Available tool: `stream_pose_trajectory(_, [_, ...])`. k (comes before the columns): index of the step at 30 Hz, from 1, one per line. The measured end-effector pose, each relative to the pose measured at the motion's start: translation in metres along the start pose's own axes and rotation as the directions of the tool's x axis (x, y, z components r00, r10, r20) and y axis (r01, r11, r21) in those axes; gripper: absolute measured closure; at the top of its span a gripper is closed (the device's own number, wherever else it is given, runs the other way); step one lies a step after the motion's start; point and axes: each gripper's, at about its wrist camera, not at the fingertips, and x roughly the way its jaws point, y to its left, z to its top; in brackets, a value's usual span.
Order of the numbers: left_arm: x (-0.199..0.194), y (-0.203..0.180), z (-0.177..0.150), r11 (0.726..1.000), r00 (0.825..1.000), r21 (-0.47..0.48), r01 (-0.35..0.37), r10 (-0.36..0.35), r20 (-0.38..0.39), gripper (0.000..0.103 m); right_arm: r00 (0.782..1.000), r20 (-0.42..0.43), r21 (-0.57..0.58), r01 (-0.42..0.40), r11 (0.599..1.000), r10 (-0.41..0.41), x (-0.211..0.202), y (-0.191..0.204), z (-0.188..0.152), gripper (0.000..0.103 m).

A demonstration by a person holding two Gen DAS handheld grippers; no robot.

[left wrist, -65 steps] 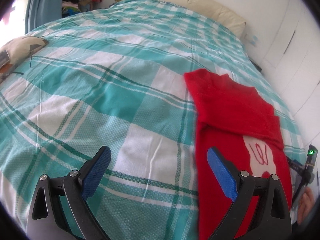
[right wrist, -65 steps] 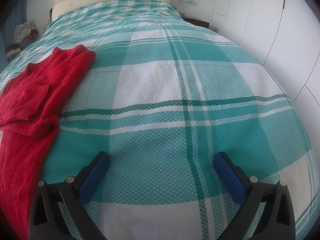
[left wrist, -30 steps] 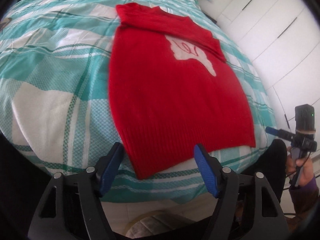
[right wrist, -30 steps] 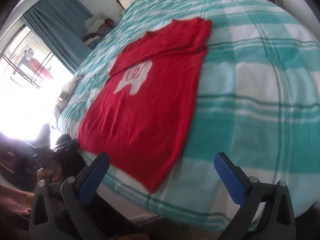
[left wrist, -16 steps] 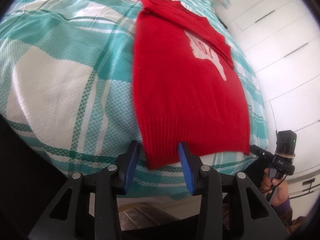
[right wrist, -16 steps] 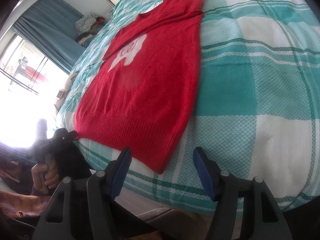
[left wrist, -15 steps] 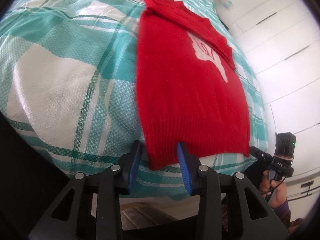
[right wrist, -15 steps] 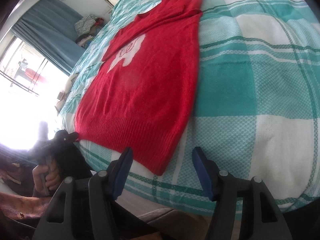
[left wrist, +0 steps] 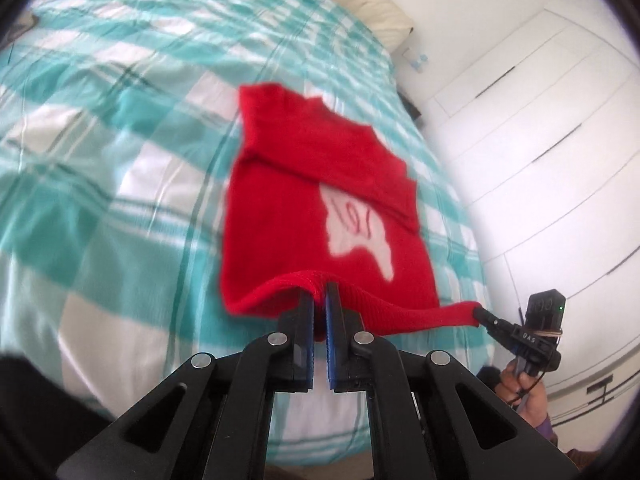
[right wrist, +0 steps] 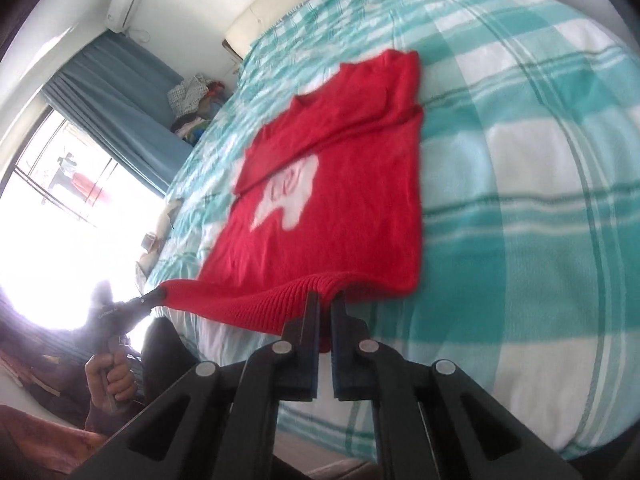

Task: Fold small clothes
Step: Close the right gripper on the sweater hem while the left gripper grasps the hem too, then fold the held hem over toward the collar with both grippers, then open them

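Note:
A small red sweater with a white patch on its front lies on the bed, its sleeves folded across the chest. My left gripper is shut on the left corner of its ribbed bottom hem. My right gripper is shut on the right corner of the hem of the sweater. The hem is lifted off the bed and hangs stretched between the two grippers. Each gripper shows in the other's view, the right one and the left one.
The bed has a teal and white plaid cover and a cream headboard. White wardrobe doors stand on the right side. A blue curtain, a bright window and a pile of clothes are on the left side.
Both grippers have closed on the hem corners and lifted the hem off the bed. Half a second ago they were partly open around the hem at the bed's foot edge.

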Motion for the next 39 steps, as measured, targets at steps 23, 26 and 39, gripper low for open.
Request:
stream_pose_trajectory(23, [0.214,0.047,0.221,0.983,0.988,-0.093,-0.156,0.157,0.002,0.1,0.994,0.07,0.201,0.07,0.977,-0.085,0.17,-0.098,0.243,0.099])
stream_pose_trajectory(26, [0.222,0.049,0.226,0.981,0.985,-0.091,-0.173,0.173,-0.001,0.1,0.994,0.065,0.212,0.069,0.975,-0.085,0.18,-0.102,0.248,0.099])
stream_pose_trajectory(39, [0.181,0.053,0.244,0.962,0.959,-0.089,-0.259,0.267,0.094,0.025,0.978,0.162,0.189,0.099,0.977,-0.13,0.141,-0.093,0.263,0.065])
